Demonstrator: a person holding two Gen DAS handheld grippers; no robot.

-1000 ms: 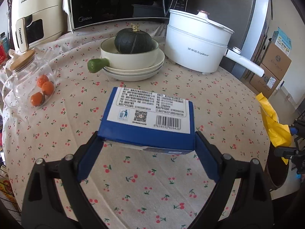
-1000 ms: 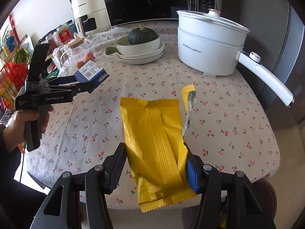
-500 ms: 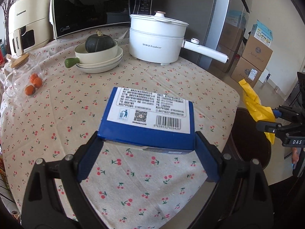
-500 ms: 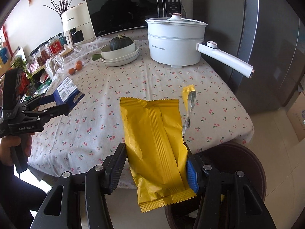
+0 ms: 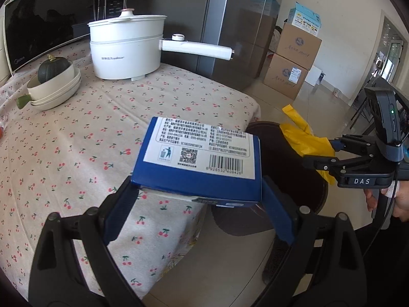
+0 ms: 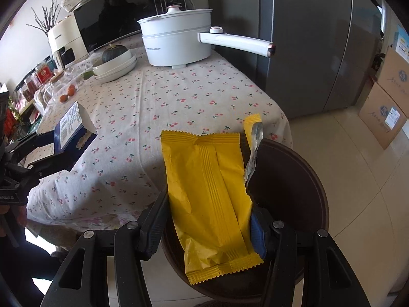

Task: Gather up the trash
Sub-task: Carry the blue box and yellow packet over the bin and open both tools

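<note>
Yellow wrapper (image 6: 212, 192) hangs clamped in the right gripper (image 6: 209, 226) above the dark bin (image 6: 301, 194); release it only over the opening. Left gripper (image 5: 196, 204) grips the blue box (image 5: 202, 158), near the table (image 5: 76, 140) edge; carry it fully over the bin first.

We see the right gripper (image 6: 209, 220) clamping a yellow wrapper (image 6: 207, 192) above a dark round bin (image 6: 301, 179), cherry-print tablecloth (image 6: 179, 94) beside it, left gripper (image 6: 64, 148) gripping a blue box (image 6: 70, 128) over the table edge.
</note>
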